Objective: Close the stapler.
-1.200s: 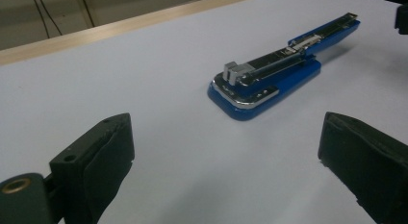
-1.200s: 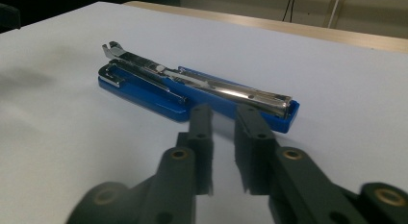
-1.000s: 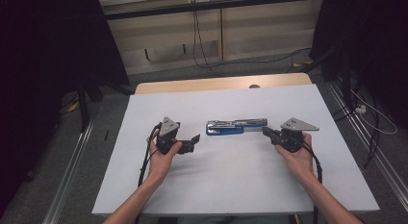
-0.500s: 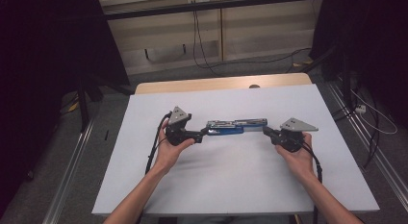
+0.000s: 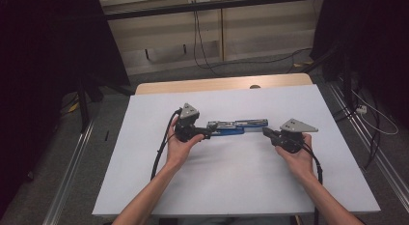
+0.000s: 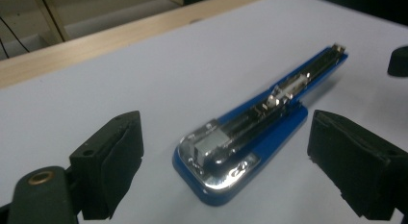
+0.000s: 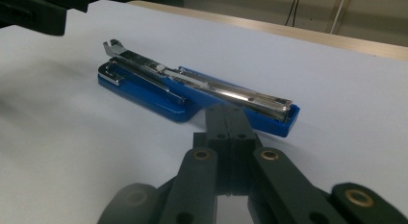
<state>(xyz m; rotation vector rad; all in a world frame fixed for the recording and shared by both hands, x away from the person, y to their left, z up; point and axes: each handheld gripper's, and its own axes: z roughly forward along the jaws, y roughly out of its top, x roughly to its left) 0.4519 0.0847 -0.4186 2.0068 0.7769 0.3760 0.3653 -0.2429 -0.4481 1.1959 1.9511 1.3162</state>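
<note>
The left gripper (image 6: 226, 161) has its black jaws spread wide, one on each side of the near end of a blue stapler with a shiny metal top (image 6: 250, 132), neither jaw touching it. In the high view the left gripper (image 5: 205, 133) sits right at the stapler's (image 5: 236, 127) left end. The right gripper (image 7: 226, 137) has its jaws pressed together with nothing between them, the tips just short of the stapler's (image 7: 192, 89) other end. From above, that right gripper (image 5: 268, 133) lies near the right end, apart from it. The stapler lies flat, lengthwise between both tools, on the white table sheet (image 5: 231, 186), mid-table, with a wooden edge (image 5: 217, 85) at the far side.
</note>
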